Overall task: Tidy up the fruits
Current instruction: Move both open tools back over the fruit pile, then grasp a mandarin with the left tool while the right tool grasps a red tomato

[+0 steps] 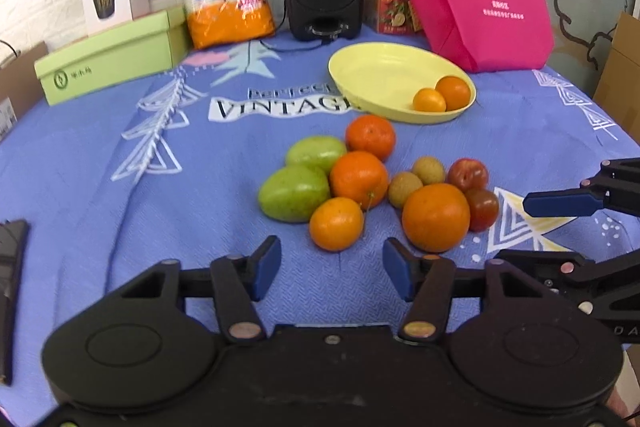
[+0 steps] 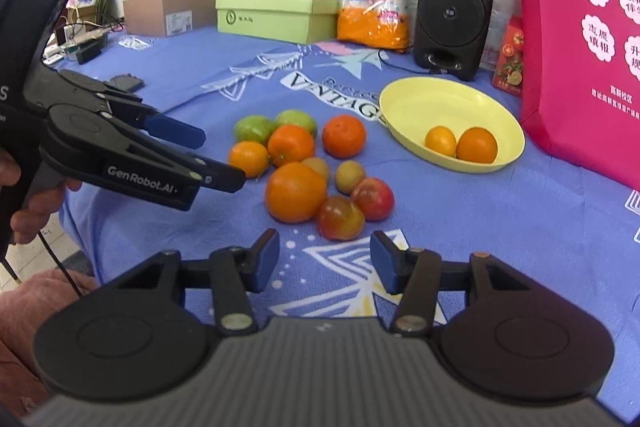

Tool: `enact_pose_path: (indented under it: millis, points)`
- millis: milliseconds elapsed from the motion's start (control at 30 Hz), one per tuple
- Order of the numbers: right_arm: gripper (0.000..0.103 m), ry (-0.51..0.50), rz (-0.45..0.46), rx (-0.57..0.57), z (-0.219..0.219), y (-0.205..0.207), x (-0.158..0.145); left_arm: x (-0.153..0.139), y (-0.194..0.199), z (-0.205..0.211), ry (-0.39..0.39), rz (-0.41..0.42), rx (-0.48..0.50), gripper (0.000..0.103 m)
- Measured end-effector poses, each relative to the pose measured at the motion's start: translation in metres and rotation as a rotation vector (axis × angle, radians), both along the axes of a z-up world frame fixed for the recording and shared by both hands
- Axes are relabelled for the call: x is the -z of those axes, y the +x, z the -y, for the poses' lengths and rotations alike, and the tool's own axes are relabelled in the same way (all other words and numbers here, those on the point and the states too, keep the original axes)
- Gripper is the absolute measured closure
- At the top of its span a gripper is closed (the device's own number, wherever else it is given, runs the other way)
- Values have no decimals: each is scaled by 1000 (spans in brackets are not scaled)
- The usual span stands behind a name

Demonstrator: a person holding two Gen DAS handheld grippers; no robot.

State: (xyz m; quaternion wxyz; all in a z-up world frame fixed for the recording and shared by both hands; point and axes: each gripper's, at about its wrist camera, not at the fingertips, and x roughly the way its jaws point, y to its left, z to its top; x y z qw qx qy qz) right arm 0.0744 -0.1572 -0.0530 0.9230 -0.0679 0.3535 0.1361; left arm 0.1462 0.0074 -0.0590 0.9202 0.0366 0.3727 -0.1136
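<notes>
Spread, empty left fingers (image 1: 331, 269) sit just short of an orange (image 1: 336, 223); right fingers (image 2: 325, 261), likewise spread, face a plum (image 2: 340, 217); next, judged: close in, pinch, carry to the bowl (image 1: 372, 67).

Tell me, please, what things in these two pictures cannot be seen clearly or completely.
- Dark flat object: cut off by the left edge of the left wrist view; identity unclear.
- Red box: partly hidden by the pink bag in the right wrist view.
- Small print on the green box: too small to read.
- Brownish small fruit: half hidden behind the large orange.
</notes>
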Motion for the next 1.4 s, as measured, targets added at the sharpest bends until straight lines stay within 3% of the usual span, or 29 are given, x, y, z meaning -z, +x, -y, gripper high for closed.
enact_pose_path:
  millis: [833,1133,1400]
  points:
    - [54,18,-21,-34,-2,37,21,13,29,5,-39,-21,20,52]
    - [72,-3,-6,-54,-7,31,17,11,21,4,-49,-23,40,69]
    - [73,-2,-1,-55,-8,23,14,9,12,3,-52,-26,49,75]
